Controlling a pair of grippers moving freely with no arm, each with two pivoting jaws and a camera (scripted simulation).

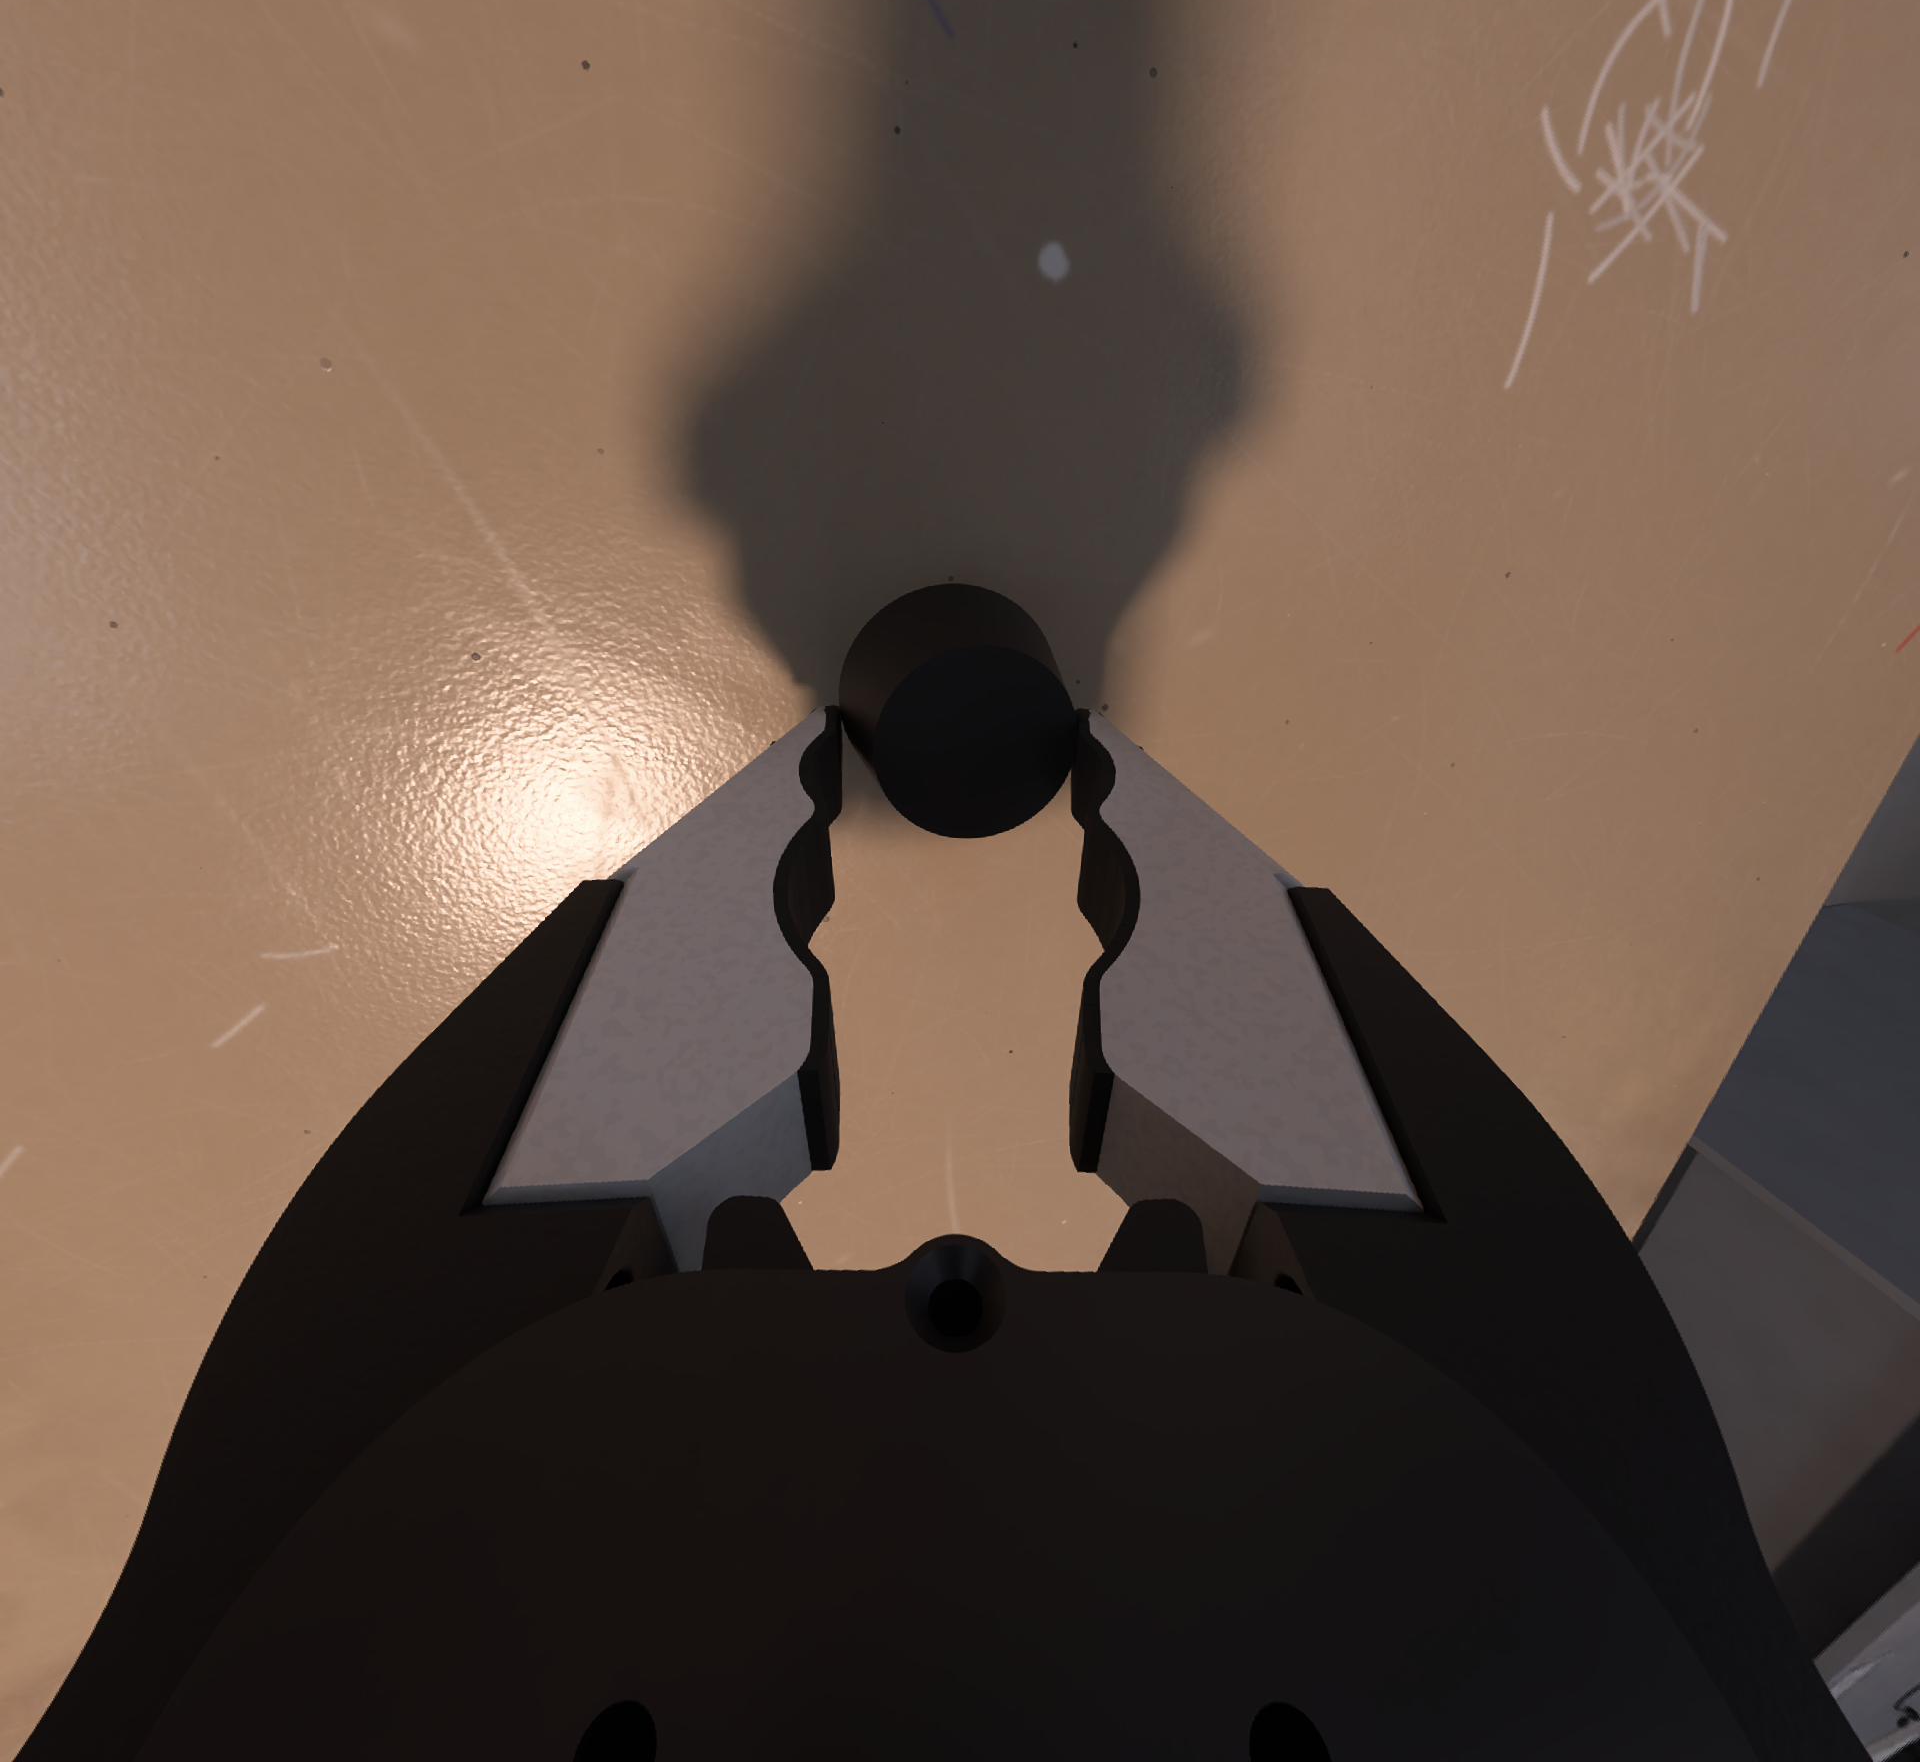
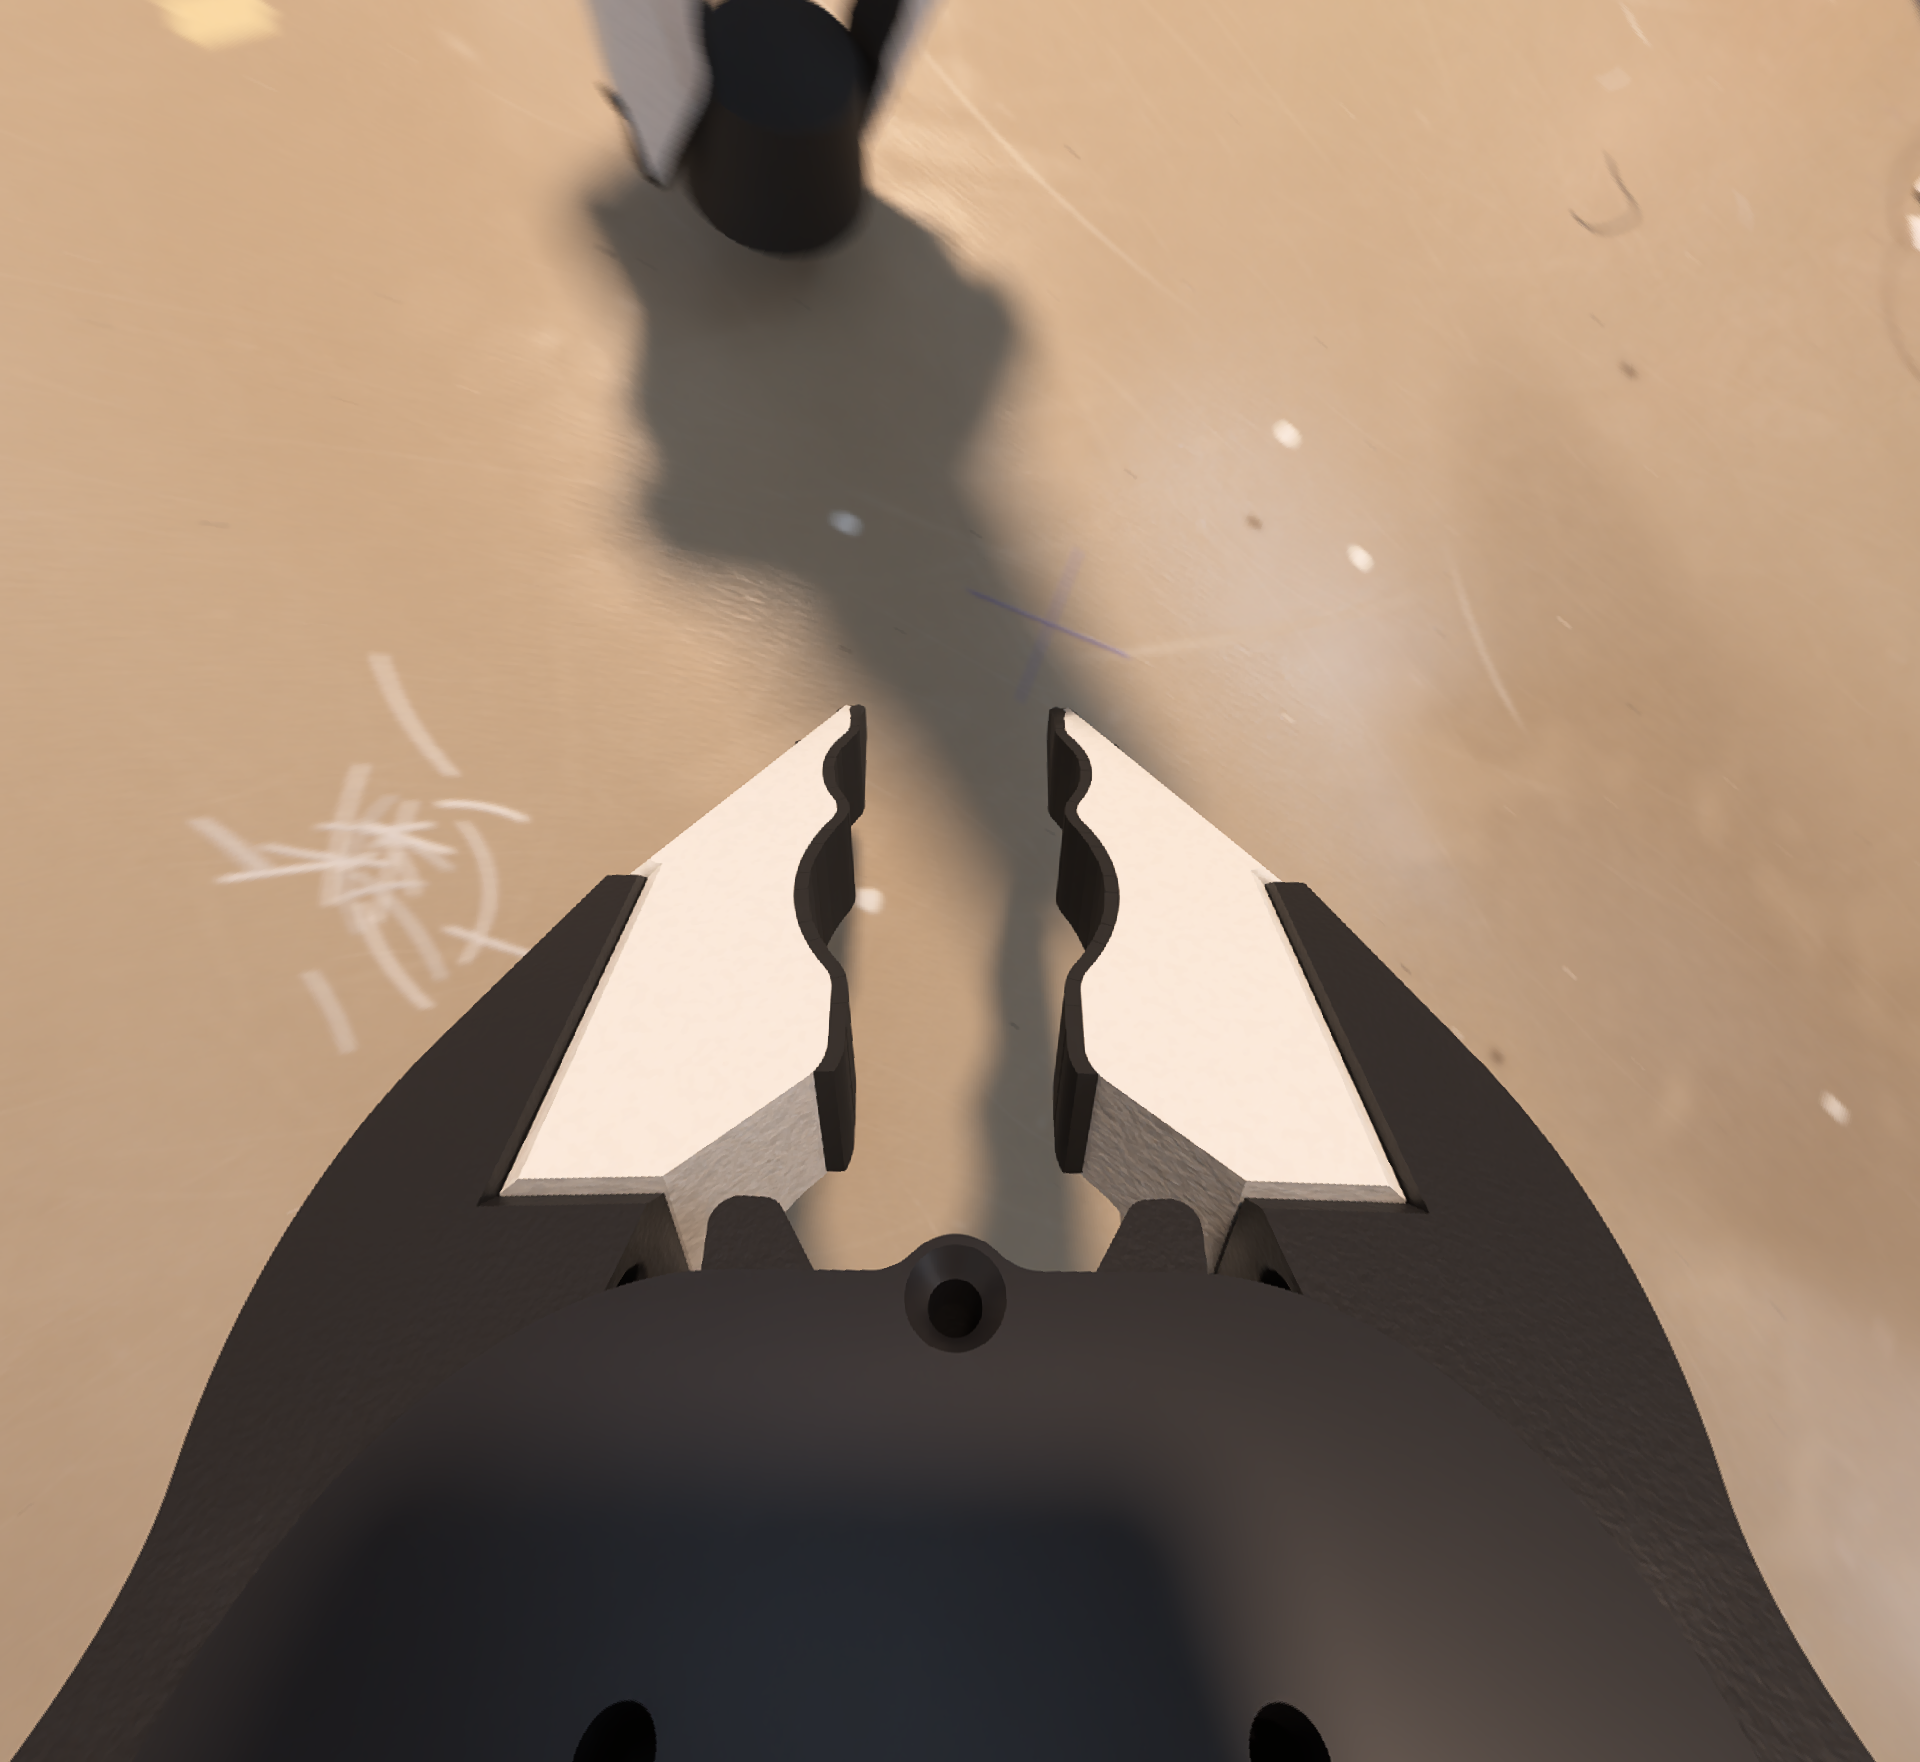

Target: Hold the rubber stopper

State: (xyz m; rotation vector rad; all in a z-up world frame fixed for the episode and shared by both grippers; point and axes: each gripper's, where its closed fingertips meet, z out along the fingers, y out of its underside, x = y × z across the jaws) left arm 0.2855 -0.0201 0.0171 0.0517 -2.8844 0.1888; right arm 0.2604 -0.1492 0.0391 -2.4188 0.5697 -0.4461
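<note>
Left gripper point(image 1: 958, 715) fingers pinch a black rubber stopper point(image 1: 971, 736) above the tan counter point(image 1: 364, 465); right gripper point(image 2: 956, 715) fingers spread, empty.

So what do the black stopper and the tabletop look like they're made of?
Stopper: probably matte black rubber; it shows no glint, even clamped between the left tongs.
Tabletop: likely a tan glossy coated or laminate surface, with a pebbled bright highlight and pale scratches.

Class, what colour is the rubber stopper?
Black all over; the rubber stopper shows best in the left wrist view.

Workshop: scratched, paint-flecked tan benchtop point(image 1: 416, 362)
</note>
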